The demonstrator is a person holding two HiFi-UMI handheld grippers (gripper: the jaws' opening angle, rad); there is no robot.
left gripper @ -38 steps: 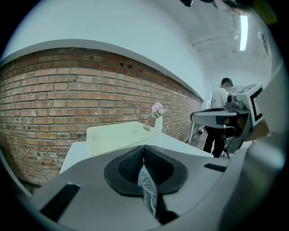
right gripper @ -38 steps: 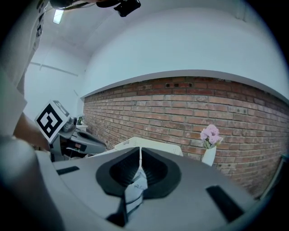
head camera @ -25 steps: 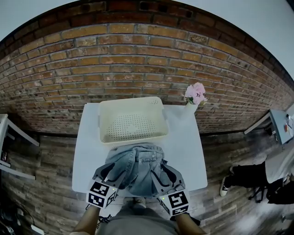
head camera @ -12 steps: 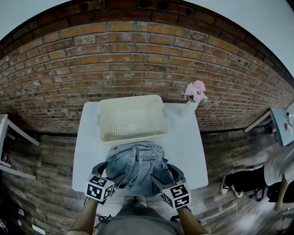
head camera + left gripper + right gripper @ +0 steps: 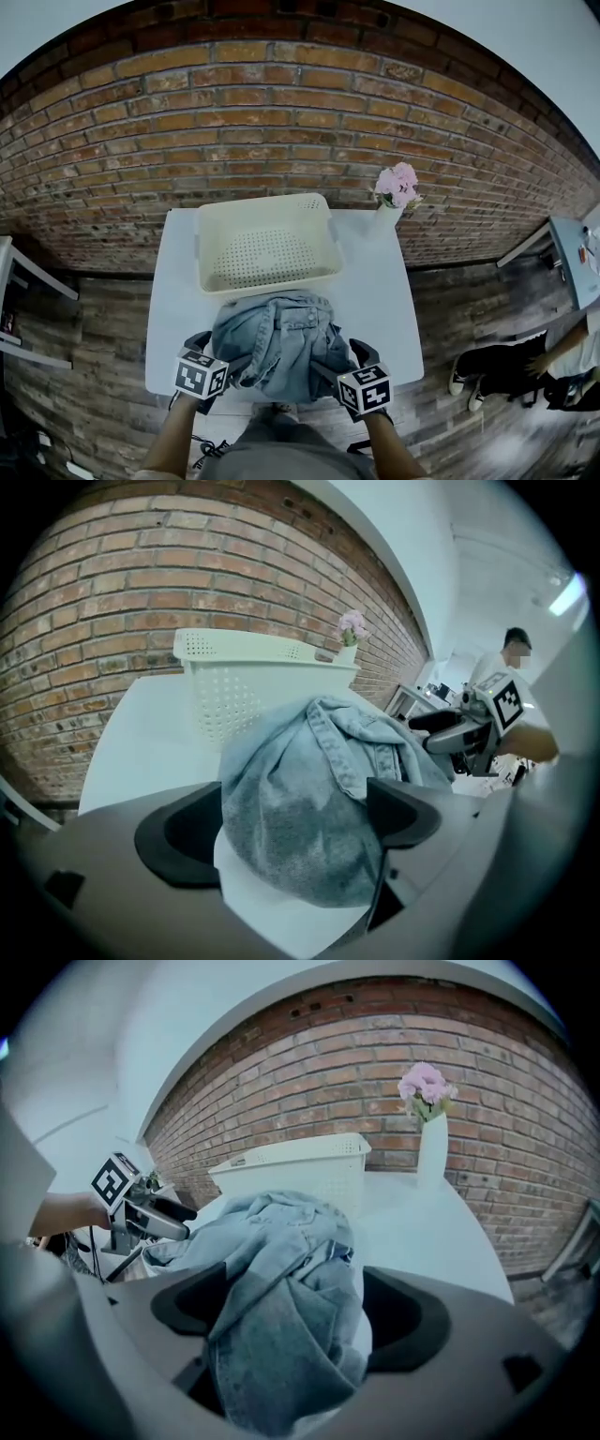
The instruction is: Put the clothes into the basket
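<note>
A crumpled light-blue denim garment (image 5: 277,342) lies on the white table (image 5: 375,281), in front of the empty cream perforated basket (image 5: 265,246). My left gripper (image 5: 217,354) is at the garment's left edge and my right gripper (image 5: 339,361) at its right edge. Both sets of jaws are opening. In the left gripper view the denim (image 5: 309,799) bulges between widely parted jaws, with the basket (image 5: 253,682) behind. In the right gripper view the denim (image 5: 281,1297) hangs loosely between spread jaws; the pads do not press it.
A white vase of pink flowers (image 5: 397,192) stands at the table's back right corner, beside the basket. A brick wall rises behind. A person (image 5: 553,356) stands on the wooden floor at far right. Another table's edge (image 5: 9,272) shows at the left.
Both grippers' jaws have spread apart around the denim garment, which now rests on the table. The two marker cubes have shifted slightly forward and inward.
</note>
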